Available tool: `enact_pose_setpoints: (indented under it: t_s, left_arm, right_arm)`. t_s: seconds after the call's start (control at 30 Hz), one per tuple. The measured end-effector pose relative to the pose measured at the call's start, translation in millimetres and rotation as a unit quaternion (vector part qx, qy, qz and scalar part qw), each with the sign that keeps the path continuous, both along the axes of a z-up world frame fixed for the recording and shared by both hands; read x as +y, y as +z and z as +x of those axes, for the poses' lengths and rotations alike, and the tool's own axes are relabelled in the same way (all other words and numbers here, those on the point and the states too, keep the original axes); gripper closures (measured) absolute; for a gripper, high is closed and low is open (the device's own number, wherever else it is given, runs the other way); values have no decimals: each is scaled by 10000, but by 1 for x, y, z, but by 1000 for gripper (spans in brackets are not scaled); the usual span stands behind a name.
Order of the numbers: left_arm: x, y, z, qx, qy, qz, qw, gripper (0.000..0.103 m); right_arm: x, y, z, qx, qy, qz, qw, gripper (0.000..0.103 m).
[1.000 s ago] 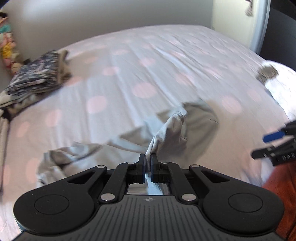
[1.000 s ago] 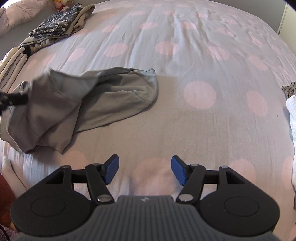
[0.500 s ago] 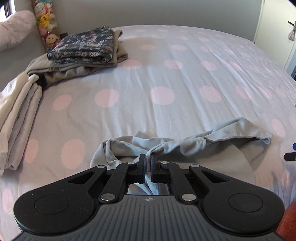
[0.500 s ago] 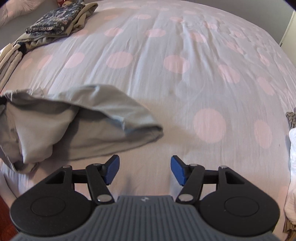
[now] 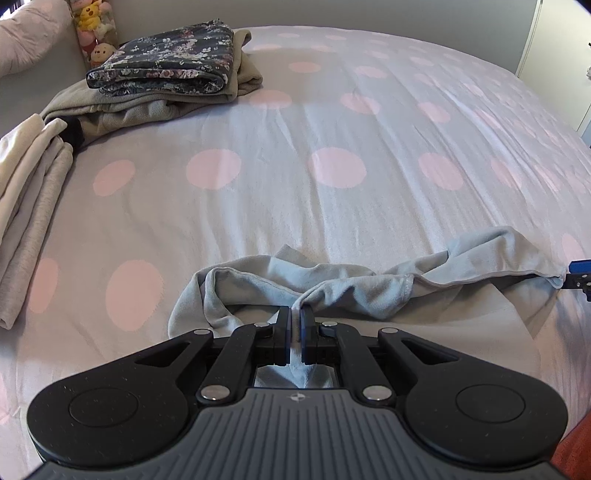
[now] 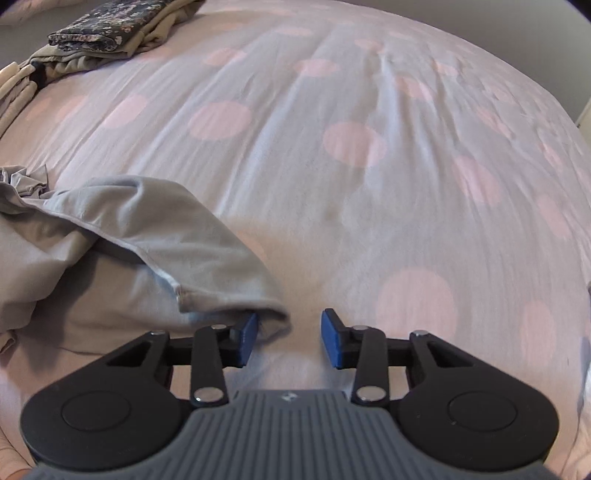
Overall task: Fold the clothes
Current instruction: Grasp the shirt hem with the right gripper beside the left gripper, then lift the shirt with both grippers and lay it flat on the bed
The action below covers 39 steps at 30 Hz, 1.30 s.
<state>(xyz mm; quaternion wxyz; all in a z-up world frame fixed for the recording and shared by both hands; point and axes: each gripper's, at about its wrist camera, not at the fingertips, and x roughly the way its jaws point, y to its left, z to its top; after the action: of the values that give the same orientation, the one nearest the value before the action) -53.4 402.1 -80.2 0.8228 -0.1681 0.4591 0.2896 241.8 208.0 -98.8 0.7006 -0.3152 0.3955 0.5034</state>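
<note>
A light grey garment (image 5: 351, 291) lies stretched sideways in a rumpled band on the dotted bed sheet (image 5: 369, 206). My left gripper (image 5: 295, 321) is shut on a fold of it near its left end. In the right wrist view the same garment (image 6: 166, 229) fills the lower left, and its hemmed corner reaches in between the blue pads. My right gripper (image 6: 288, 332) is low over the sheet with its jaws closing. The left pad is at the cloth; the right pad stands apart from it. A tip of the right gripper (image 5: 580, 275) shows at that corner in the left wrist view.
A folded floral garment (image 5: 166, 62) sits on a beige one at the far left of the bed. Folded cream clothes (image 5: 26, 206) lie along the left edge. Plush toys (image 5: 92, 29) and a pillow are behind them. A white door stands at the far right.
The grey garment has been drawn out from a raised bunch into a low band across the bed. My right gripper came down to its right corner and its jaws narrowed.
</note>
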Motion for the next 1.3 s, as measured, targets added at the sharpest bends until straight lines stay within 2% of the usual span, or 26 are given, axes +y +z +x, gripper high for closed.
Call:
enact_pose_setpoints:
  t_s: [0.07, 0.1, 0.2, 0.37, 0.5, 0.6, 0.73, 0.83, 0.9, 1.0, 1.1, 1.2, 1.3]
  left_arm:
    - [3, -1, 2, 18, 13, -21, 10000, 100]
    - [4, -1, 3, 19, 23, -36, 10000, 100]
    - [7, 1, 6, 6, 53, -53, 10000, 100]
    - [9, 16, 6, -136, 66, 72, 9999, 100]
    - [10, 53, 3, -403, 70, 396, 9984, 100]
    - [7, 87, -2, -610, 63, 734, 9954, 100]
    - [1, 143, -12, -957, 67, 1238, 9877, 100]
    - [-6, 189, -21, -1281, 68, 1672, 9776, 100]
    - [-14, 223, -30, -1583, 69, 2000, 9669, 100]
    - [-29, 269, -42, -2020, 93, 2457, 9480, 100]
    - [-46, 311, -54, -2466, 26, 2744, 9294, 100]
    - [-69, 343, -63, -2786, -90, 3064, 9102, 102]
    - [-88, 358, -75, -3041, -132, 3302, 8935, 102]
  right_arm:
    - [6, -1, -2, -63, 200, 86, 9997, 65]
    - [9, -1, -4, -87, 288, 137, 9995, 76]
    - [14, 4, -6, -117, 422, 363, 9984, 98]
    - [11, 30, -2, -85, 78, 930, 9956, 99]
    - [2, 73, -4, -283, -172, 1573, 9870, 100]
    - [-1, 111, -16, -731, -260, 1982, 9771, 100]
    - [-8, 167, -35, -1369, -322, 2578, 9559, 100]
    - [-20, 218, -44, -1694, -441, 3091, 9348, 100]
    - [-31, 252, -52, -1914, -540, 3453, 9172, 100]
    - [-53, 300, -64, -2259, -717, 3989, 8858, 100]
    - [-79, 344, -77, -2636, -852, 4473, 8504, 100]
    - [-107, 378, -87, -2743, -902, 4821, 8271, 100]
    - [-138, 394, -100, -2902, -907, 5043, 8083, 100]
